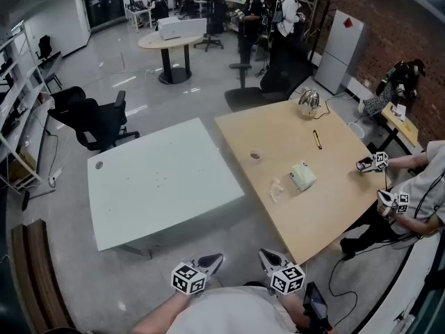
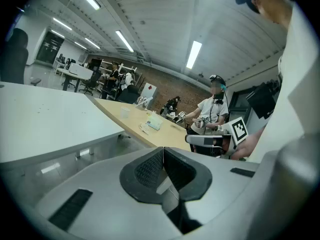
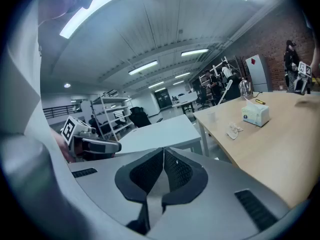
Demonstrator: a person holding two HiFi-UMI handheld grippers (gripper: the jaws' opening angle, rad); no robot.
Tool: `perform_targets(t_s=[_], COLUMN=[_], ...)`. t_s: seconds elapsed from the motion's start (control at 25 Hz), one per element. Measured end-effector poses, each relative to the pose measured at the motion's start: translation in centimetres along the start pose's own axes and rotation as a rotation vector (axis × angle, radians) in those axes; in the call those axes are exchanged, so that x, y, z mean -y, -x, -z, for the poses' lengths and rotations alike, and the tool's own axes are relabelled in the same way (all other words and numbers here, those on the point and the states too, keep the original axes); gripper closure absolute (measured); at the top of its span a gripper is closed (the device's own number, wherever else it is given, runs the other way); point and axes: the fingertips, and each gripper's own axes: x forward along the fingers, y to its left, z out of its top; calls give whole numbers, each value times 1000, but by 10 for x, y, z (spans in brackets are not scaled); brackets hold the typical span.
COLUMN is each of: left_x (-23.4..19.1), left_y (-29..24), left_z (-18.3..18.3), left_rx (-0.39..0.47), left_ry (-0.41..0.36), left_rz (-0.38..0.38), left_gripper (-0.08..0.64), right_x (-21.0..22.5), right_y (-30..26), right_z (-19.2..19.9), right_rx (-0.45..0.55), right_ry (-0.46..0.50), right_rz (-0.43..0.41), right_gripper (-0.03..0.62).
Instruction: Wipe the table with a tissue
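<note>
**Opening step: no tissue picked up yet**

At far left, pale surface (image 1: 160, 186), dotted with a few specks. Low in the head view, left tongs (image 1: 213, 259) clenched on nothing, well short of either surface. Just beside them, right tongs (image 1: 268, 255) likewise clenched and empty, pads pressed together in their own view.

Further right, on the wooden surface (image 1: 327, 218), a crumpled tissue (image 1: 276, 190) near the front edge, just beside the tissue box (image 1: 303, 177). Beyond these, a cup (image 1: 255, 156) and a pen (image 1: 317, 139).

Judged as the approach stage, with nothing wiped so far. Next, probably:
- Move in toward the wooden surface and spread one pair of tongs.
- Come down over the crumpled tissue, or pull a sheet from the box.
- Pinch gently, given thin soft paper.
- Drag it flat across the top.
</note>
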Motion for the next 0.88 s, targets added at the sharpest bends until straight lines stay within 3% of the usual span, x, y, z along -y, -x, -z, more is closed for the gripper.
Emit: perform_targets(t_s=[0.2,0.64,0.88], left_x=[-39,-100,-126], left_y=[17,30,11], left_z=[-11,-36,-59], left_rx=[28,71,43], left_ry=[4,45,48], left_rz=[-35,-138,-156], left_gripper=[552,552,552], right_x=[-2,-6,10], right_y=[-37,-119,-165], right_z=[-15,-40,-59], right_rx=[10,-35,-67], right_ry=[25,79,101], right_rz=[0,-106,-146], right_gripper=[574,574,574])
